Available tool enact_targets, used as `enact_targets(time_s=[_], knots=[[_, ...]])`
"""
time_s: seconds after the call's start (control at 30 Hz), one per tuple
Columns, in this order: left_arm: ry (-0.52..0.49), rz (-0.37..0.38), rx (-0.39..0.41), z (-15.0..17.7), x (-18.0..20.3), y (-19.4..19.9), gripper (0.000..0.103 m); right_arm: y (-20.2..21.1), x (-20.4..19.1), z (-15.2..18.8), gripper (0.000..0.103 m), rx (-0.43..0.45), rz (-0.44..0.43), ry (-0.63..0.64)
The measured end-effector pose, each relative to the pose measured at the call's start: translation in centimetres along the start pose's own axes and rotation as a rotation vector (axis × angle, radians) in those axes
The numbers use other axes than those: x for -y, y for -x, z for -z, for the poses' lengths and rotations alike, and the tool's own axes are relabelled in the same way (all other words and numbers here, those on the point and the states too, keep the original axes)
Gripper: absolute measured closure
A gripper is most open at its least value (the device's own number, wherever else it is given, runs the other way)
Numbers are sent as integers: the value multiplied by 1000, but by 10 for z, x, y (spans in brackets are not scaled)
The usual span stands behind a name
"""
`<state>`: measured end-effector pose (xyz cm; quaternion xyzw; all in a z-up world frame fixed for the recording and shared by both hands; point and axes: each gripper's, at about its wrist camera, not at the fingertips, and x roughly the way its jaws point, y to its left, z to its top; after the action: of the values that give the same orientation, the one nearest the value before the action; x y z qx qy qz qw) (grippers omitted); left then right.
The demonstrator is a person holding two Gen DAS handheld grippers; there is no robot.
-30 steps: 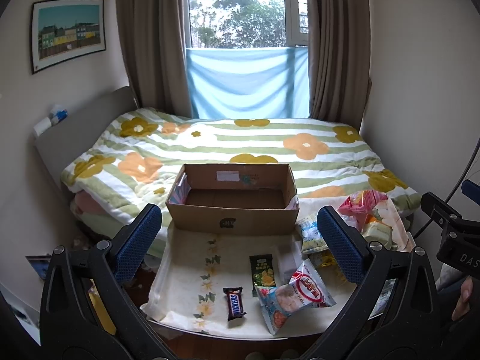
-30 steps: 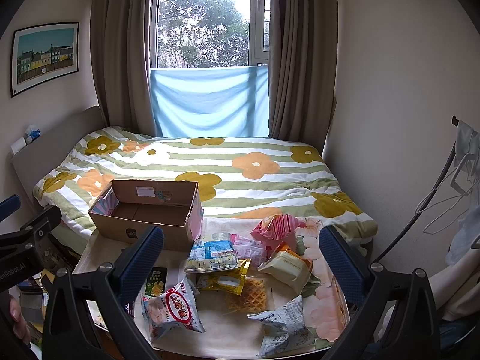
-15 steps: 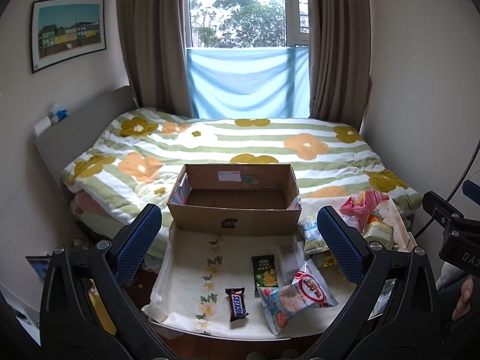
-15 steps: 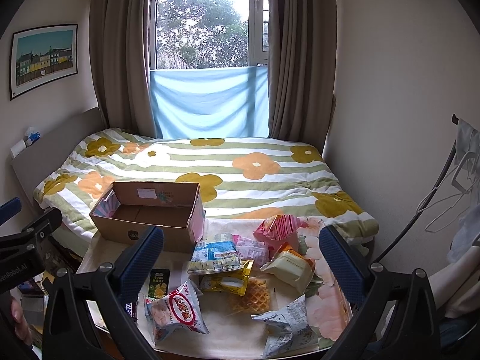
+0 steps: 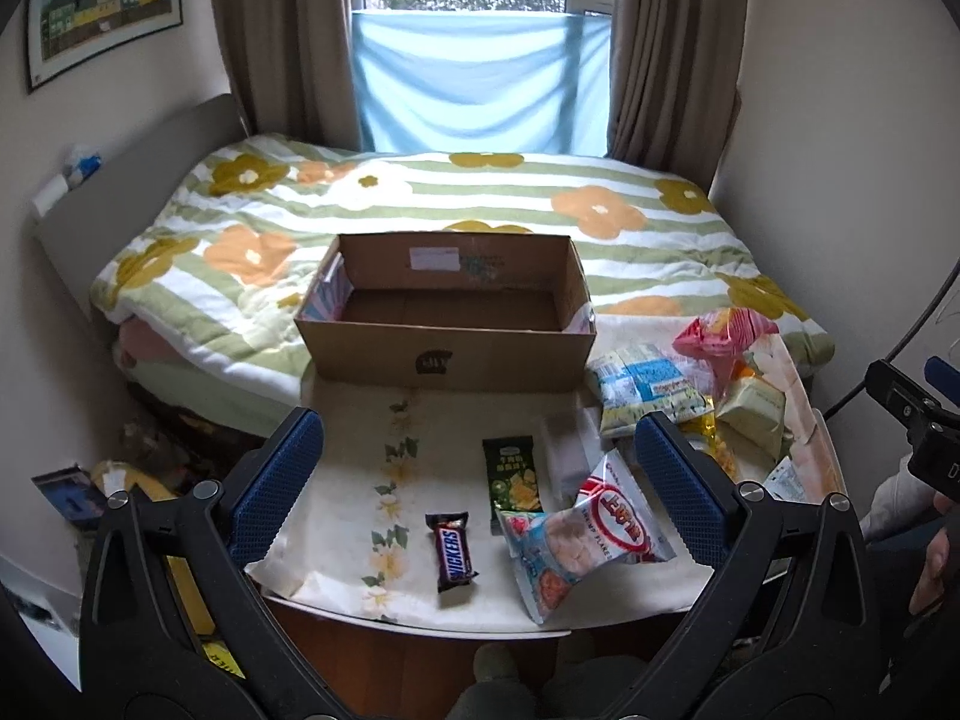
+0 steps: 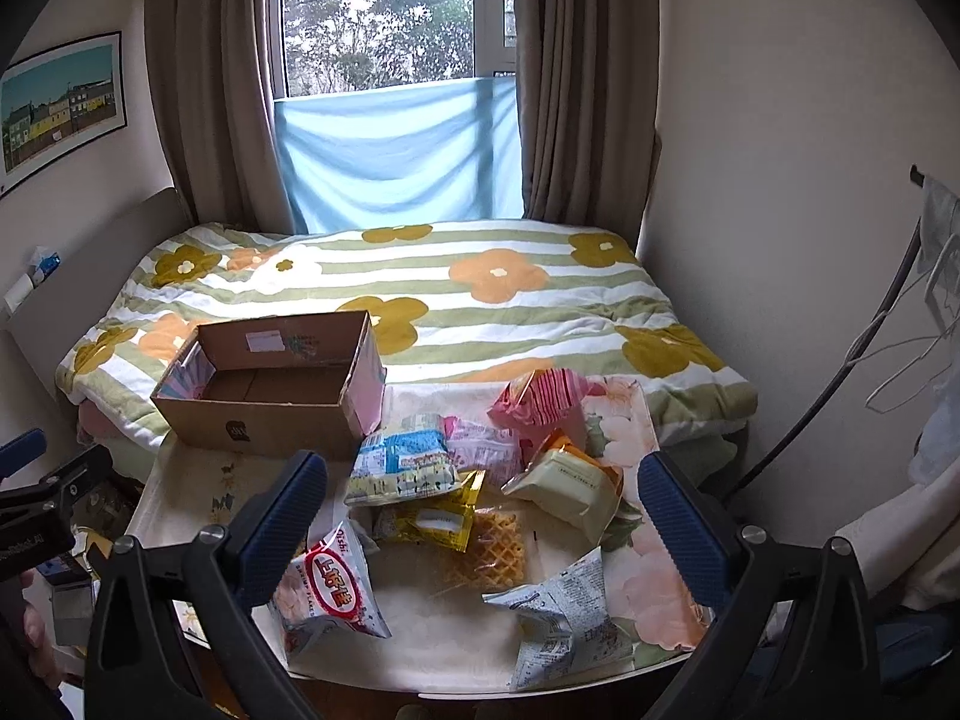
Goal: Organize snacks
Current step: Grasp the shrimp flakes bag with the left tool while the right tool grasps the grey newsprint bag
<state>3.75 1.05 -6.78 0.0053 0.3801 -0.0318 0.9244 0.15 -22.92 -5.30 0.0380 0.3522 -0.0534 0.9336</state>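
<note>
An empty open cardboard box [image 5: 444, 354] [image 6: 264, 414] stands at the table's far edge against the bed. Loose snacks lie on the cloth-covered table [image 5: 360, 480]: a Snickers bar [image 5: 454, 551], a green packet [image 5: 511, 480], a red-and-white shrimp flakes bag [image 5: 591, 534] [image 6: 330, 591], a blue-and-white pack [image 6: 405, 465], a yellow packet [image 6: 432, 519], a waffle [image 6: 489, 549], a cream pack [image 6: 570, 489], a pink striped bag [image 6: 543, 399] and a grey-white bag [image 6: 561, 615]. My left gripper [image 5: 477, 483] is open and empty above the near edge. My right gripper [image 6: 486, 516] is open and empty above the snack pile.
A bed with a flowered striped quilt [image 5: 480, 222] lies behind the table. Walls close in on the right [image 6: 780, 180]. Clutter lies on the floor at the left [image 5: 120, 480]. A rack with hangers [image 6: 900, 330] stands at the right.
Both grippers have moved forward and tilted down toward the table, so the box and snacks look larger. Nothing was taken hold of.
</note>
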Motion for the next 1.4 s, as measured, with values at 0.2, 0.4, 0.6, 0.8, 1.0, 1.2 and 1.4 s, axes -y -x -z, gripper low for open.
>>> enact_targets(time_s=[0.2, 0.4, 0.6, 0.8, 1.0, 1.2, 1.4], knots=[[-151, 33, -33, 28, 35, -37, 0, -35, 23, 18, 0, -94, -43, 13], [-291, 100, -133, 62, 59, -79, 0, -66, 42, 42, 0, -177, -42, 27], [-425, 149, -196, 87, 68, -112, 0, -96, 52, 66, 0, -247, -27, 27], [-588, 187, -224, 104, 80, -139, 0, -110, 63, 95, 0, -311, 12, -32], [-681, 247, -248, 117, 89, -154, 0, -116, 77, 116, 0, -355, 74, -106], [-732, 269, -272, 124, 94, -165, 0, -126, 82, 126, 0, -385, 92, -86], [-754, 295, -297, 129, 95, -175, 0, -146, 81, 132, 0, -417, 84, 29]])
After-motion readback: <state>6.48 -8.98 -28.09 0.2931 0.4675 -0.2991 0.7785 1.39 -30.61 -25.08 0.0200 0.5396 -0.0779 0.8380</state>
